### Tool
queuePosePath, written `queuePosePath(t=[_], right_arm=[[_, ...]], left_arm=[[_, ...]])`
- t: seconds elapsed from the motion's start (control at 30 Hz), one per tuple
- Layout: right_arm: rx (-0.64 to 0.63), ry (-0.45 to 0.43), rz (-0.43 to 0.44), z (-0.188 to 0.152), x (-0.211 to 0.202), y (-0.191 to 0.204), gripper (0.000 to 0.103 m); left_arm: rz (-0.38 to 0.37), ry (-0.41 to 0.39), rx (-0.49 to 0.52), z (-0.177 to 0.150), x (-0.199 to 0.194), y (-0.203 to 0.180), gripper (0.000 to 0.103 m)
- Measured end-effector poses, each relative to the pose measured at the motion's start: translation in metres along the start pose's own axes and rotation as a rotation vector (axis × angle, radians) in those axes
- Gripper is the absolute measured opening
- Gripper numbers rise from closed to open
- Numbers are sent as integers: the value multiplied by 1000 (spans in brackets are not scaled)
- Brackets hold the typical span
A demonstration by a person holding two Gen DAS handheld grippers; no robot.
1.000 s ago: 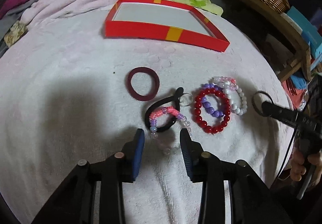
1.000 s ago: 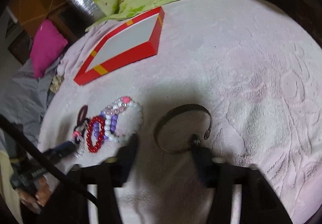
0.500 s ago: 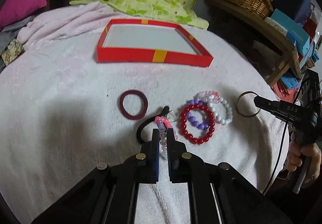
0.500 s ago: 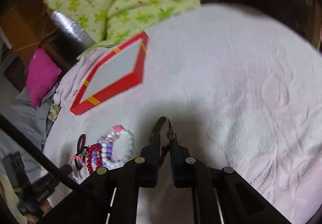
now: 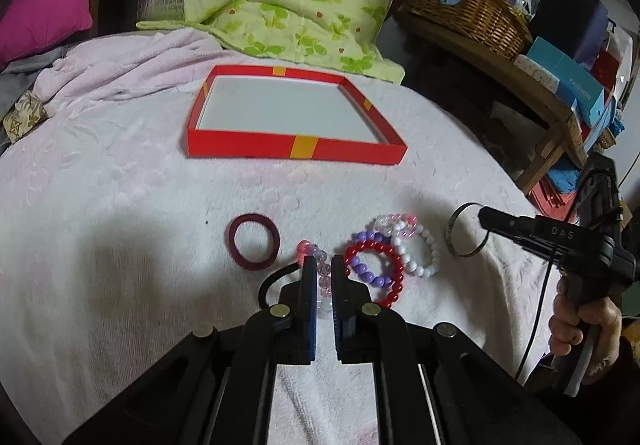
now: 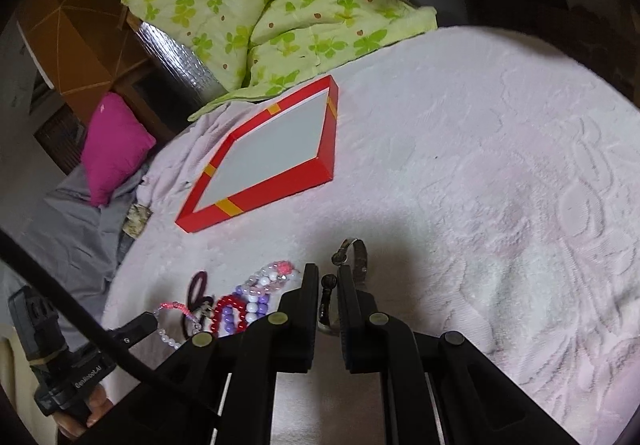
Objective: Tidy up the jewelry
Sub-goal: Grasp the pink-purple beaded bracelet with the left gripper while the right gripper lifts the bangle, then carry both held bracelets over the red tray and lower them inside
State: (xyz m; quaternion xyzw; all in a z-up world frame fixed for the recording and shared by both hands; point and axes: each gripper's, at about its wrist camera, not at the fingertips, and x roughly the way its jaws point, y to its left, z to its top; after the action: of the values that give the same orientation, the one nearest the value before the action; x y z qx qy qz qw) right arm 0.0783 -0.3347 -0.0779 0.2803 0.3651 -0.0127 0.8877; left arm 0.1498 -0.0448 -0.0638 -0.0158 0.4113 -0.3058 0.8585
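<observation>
A pale pink blanket [image 5: 120,205] covers the surface. On it, at the far side, sits a shallow red tray [image 5: 294,147] with a white floor. The left gripper [image 5: 321,265] has its fingers clamped on a pink and clear bead bracelet [image 5: 322,277], just beside a maroon ring [image 5: 253,241] and a pile of red, purple and white bracelets [image 5: 384,253]. The right gripper [image 6: 328,277] has its fingers pressed together on a thin metal bangle [image 6: 354,251] — one end sticks up past the tips. A green quilt [image 6: 260,5] lies behind the tray.
</observation>
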Motion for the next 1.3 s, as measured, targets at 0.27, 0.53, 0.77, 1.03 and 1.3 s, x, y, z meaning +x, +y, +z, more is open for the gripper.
queuePosePath(t=[0.27,0.53,0.77,1.03,1.3], right_arm=[[273,111,288,8,36,-33,10],[275,86,261,28,47,-33,14],[-102,142,75,18,41,18,84],[-356,167,-85,-12,65,34,63],[-357,99,-65,-9,39,42,63]], left_arm=[[6,15,-7,2,7,0,7],[17,25,-17,2,10,5,7],[25,33,-37,3,11,11,7],[33,31,-35,3,9,10,7],[35,13,-42,8,5,13,7]])
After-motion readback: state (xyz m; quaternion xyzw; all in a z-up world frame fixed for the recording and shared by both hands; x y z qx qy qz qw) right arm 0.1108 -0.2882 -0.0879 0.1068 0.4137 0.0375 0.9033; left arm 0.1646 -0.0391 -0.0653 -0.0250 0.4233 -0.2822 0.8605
